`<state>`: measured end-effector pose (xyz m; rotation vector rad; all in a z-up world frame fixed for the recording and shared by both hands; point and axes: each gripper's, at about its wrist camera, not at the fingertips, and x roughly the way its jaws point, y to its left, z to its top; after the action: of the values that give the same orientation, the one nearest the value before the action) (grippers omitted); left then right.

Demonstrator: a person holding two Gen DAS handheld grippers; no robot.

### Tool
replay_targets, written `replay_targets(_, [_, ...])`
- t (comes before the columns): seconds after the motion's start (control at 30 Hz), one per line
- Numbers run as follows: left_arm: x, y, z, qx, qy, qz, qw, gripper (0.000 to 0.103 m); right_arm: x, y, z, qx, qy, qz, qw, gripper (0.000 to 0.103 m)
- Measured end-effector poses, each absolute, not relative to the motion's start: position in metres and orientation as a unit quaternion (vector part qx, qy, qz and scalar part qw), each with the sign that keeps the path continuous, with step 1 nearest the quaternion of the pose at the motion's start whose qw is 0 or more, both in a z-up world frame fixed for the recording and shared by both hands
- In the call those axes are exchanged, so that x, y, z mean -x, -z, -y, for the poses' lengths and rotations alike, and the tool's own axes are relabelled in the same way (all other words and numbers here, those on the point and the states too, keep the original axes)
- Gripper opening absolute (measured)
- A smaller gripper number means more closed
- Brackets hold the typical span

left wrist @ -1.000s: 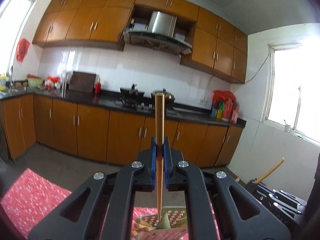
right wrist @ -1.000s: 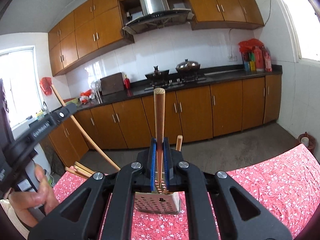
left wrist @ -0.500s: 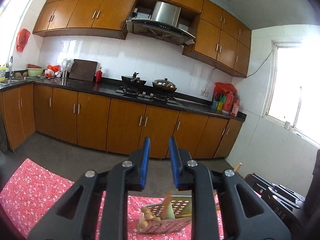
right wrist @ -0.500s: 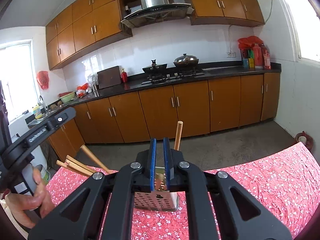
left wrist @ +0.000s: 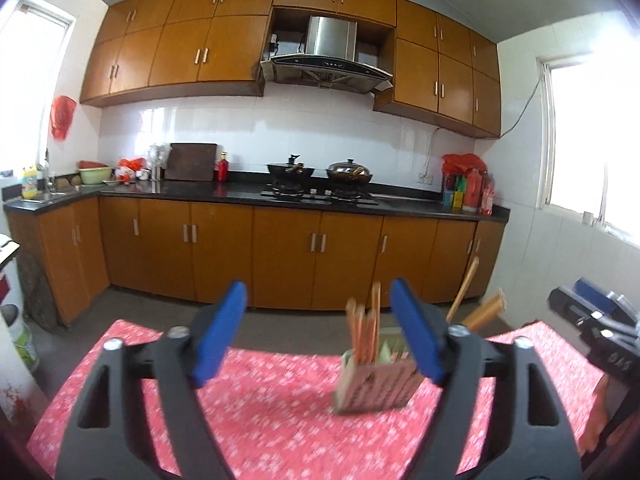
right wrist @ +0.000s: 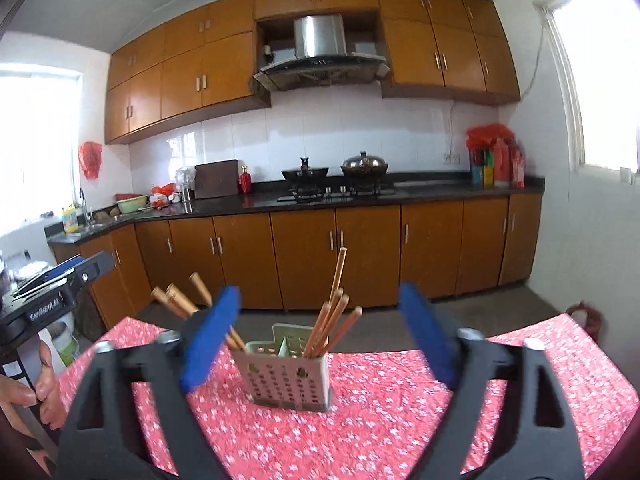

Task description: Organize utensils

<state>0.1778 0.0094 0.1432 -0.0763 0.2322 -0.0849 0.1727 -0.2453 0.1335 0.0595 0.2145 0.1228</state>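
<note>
The utensils [right wrist: 332, 320] are slender wooden sticks, chopstick-like, standing on end in a grey perforated holder [right wrist: 288, 380] on the table [right wrist: 400, 420], which wears a red flowered cloth. Starting from the right tool [right wrist: 316, 336]: its blue-padded jaws stand wide apart with nothing between them, and the holder sits just beyond, framed in the gap. The left tool [left wrist: 320, 332] is likewise spread wide and empty, with the holder a little to the right of its centre line and partly behind its right finger. In the holder, one bunch of sticks leans to the right of a middle divider, one stick rising well above the others; a second bunch with thicker rounded ends fans out to the left of the holder, partly hidden by the right tool's finger. The sticks look light, stiff and smooth, so they would likely slip or swivel if pinched near a tip; a hold across the shaft, somewhat above the holder's rim, seems safest. The holder looks light and could tip if nudged. Behind the holder runs a kitchen of wooden cabinets [right wrist: 360, 260].
</note>
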Motion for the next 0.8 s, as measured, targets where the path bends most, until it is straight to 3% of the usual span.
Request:
replay_targets(0.07, [-0.157, -0.129, -0.009, 0.027, 0.033, -0.118, 0.992, 0.090, -0.158, -0.128, 0.240, -0.021, -0.056, -0.098, 0.993, 0.101])
replay_targets(0.2, [-0.122, -0.107, -0.005, 0.001, 0.016, -0.117, 0.993, 0.099, -0.129, -0.111, 0.231, -0.010, -0.039, -0.091, 0.995, 0.101])
replay_targets(0.8, [-0.050, -0.025, 0.007, -0.036, 0.000, -0.151, 0.988, 0.099, -0.074, -0.030, 0.225, 0.011, -0.004, -0.140, 0.990, 0.101])
